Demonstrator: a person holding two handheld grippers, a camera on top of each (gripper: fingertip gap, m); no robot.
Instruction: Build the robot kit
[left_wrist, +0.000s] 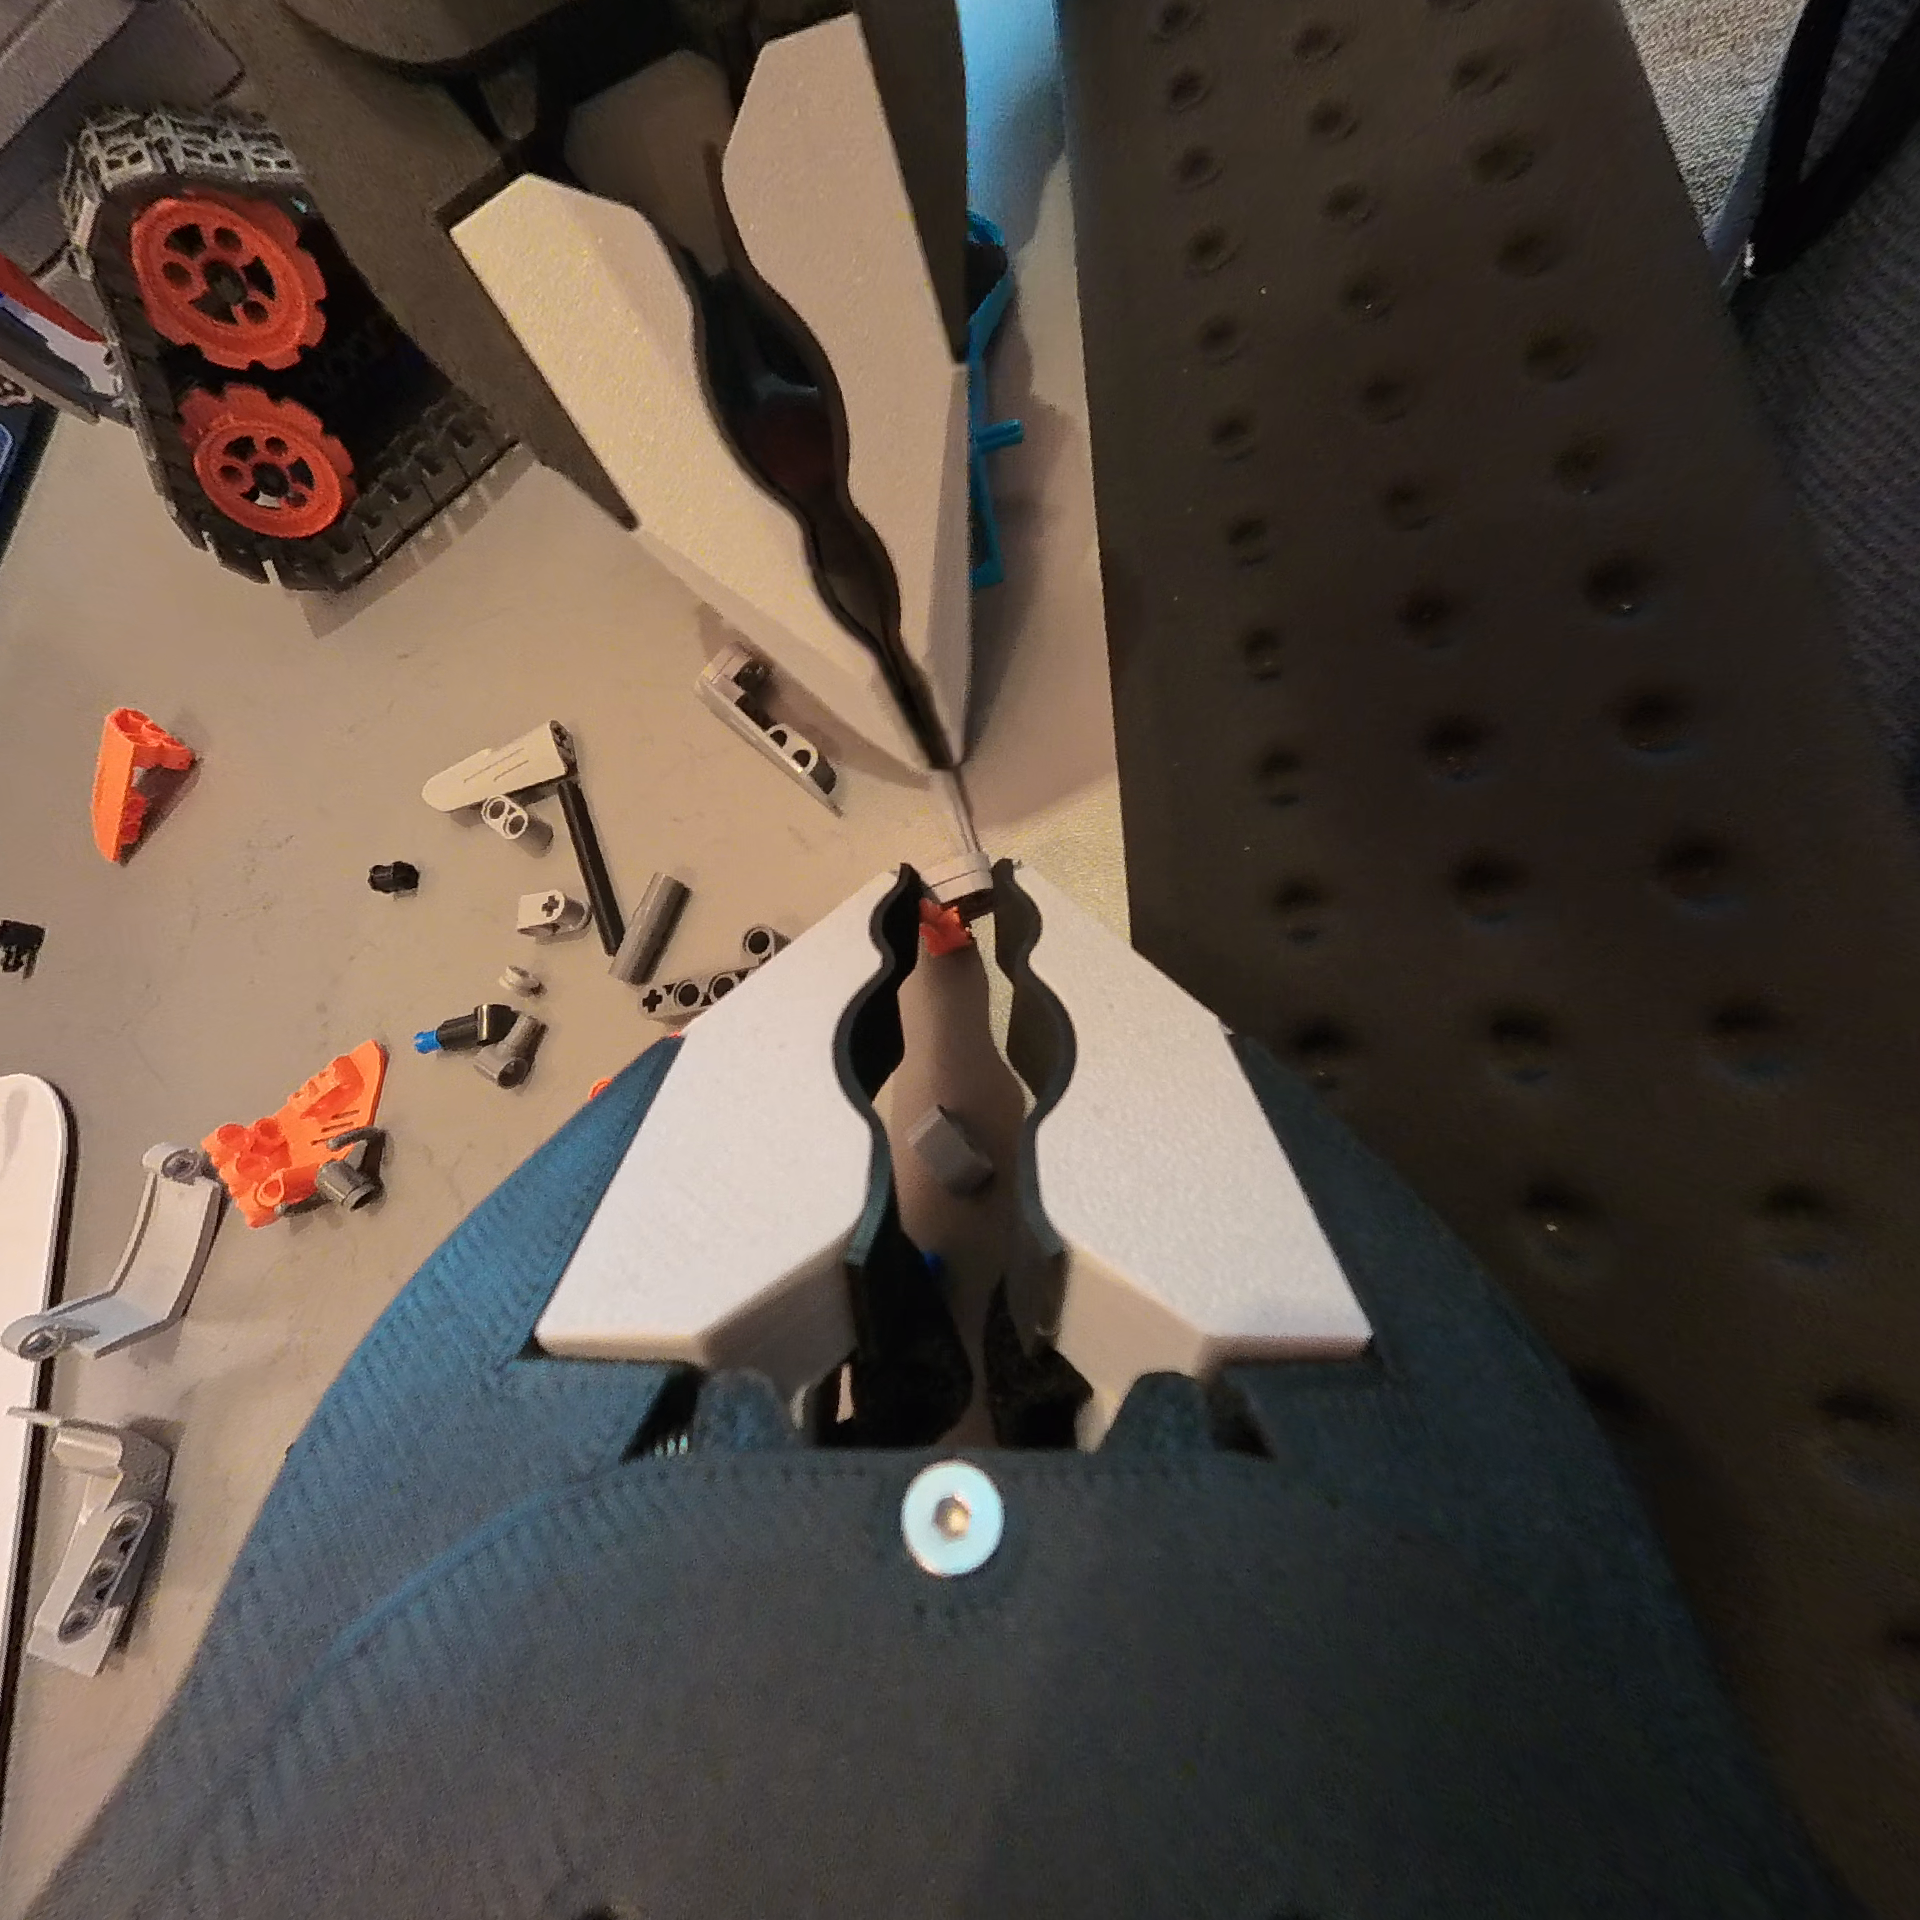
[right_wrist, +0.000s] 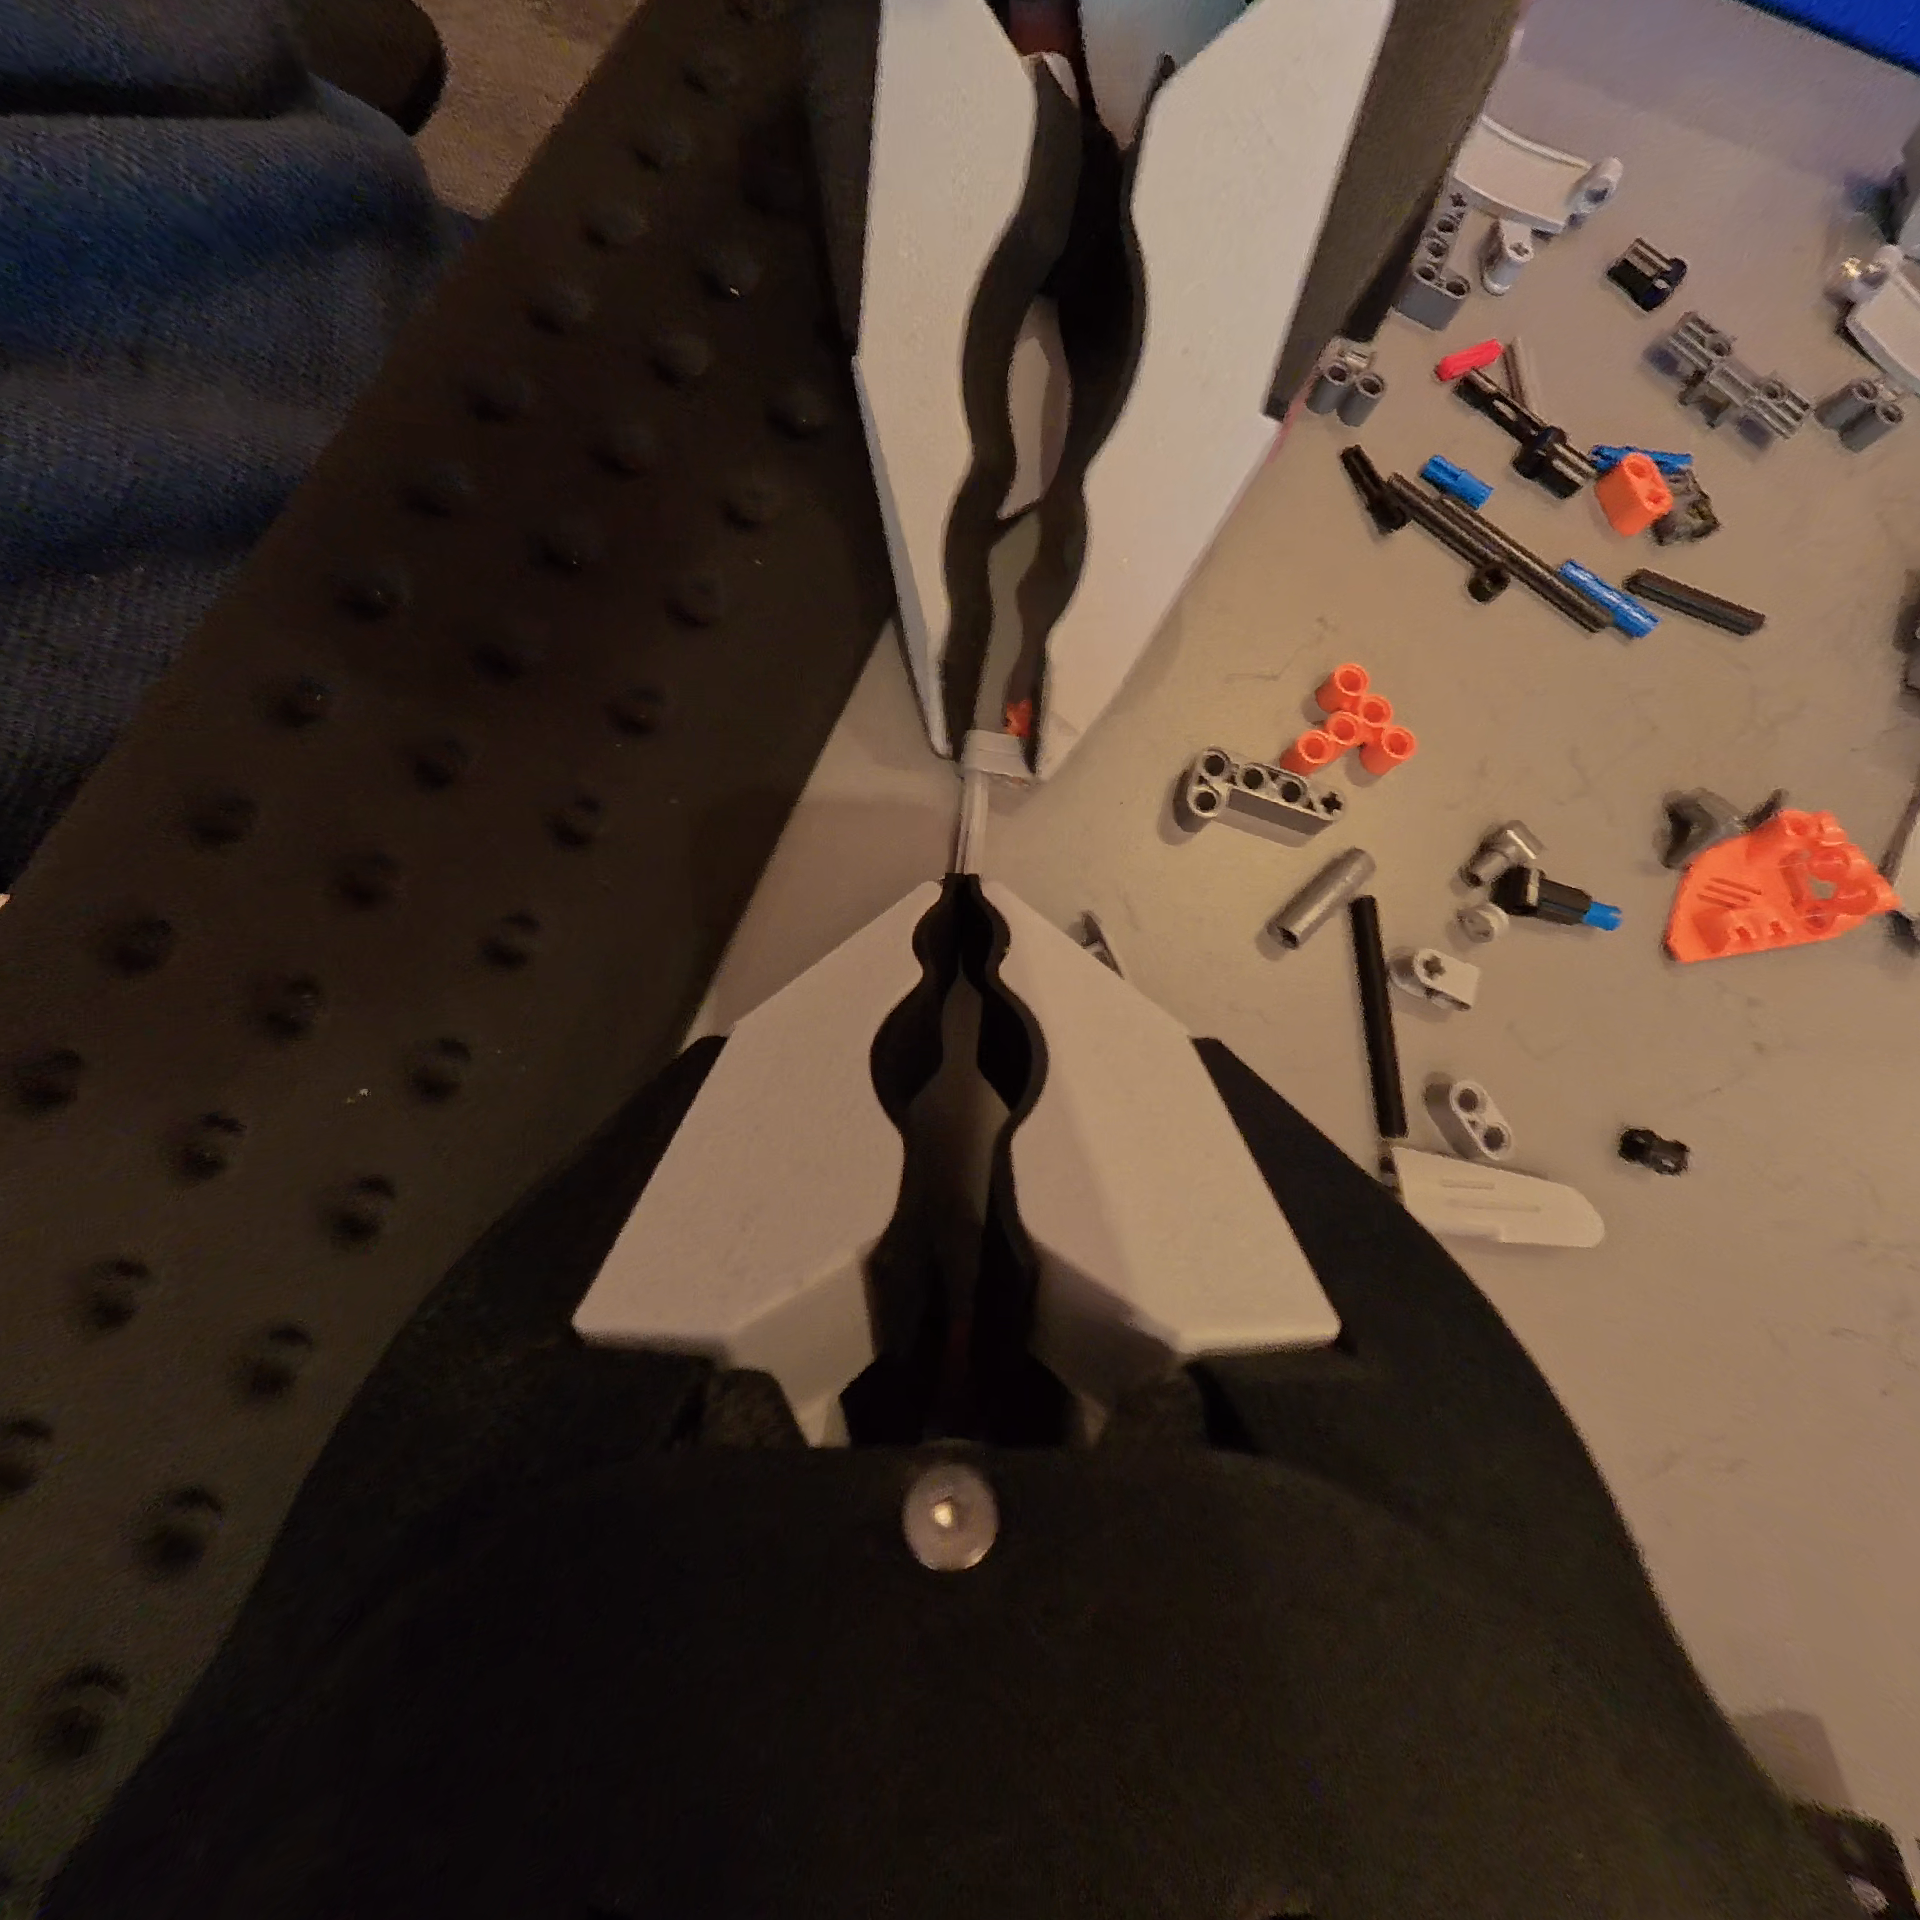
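I had the left gripper (left_wrist: 958, 878) drawn narrow, its tips pinching a small grey collar (left_wrist: 956, 871) with an orange piece (left_wrist: 940, 925) just behind it. The right gripper (right_wrist: 961, 883) faced it tip to tip, its jaws pressed together on a thin pale rod (right_wrist: 971, 821) whose far end met the collar. Both were held just above the table (left_wrist: 312, 707), beside a dark studded panel (left_wrist: 1455, 727). Loose building parts lay scattered on the table: a black axle (right_wrist: 1377, 1018), an orange panel (right_wrist: 1777, 883), and grey beams (right_wrist: 1257, 795). A tracked assembly (left_wrist: 239, 343) with orange wheels stood farther off. None of the parts I could see sat in a container.
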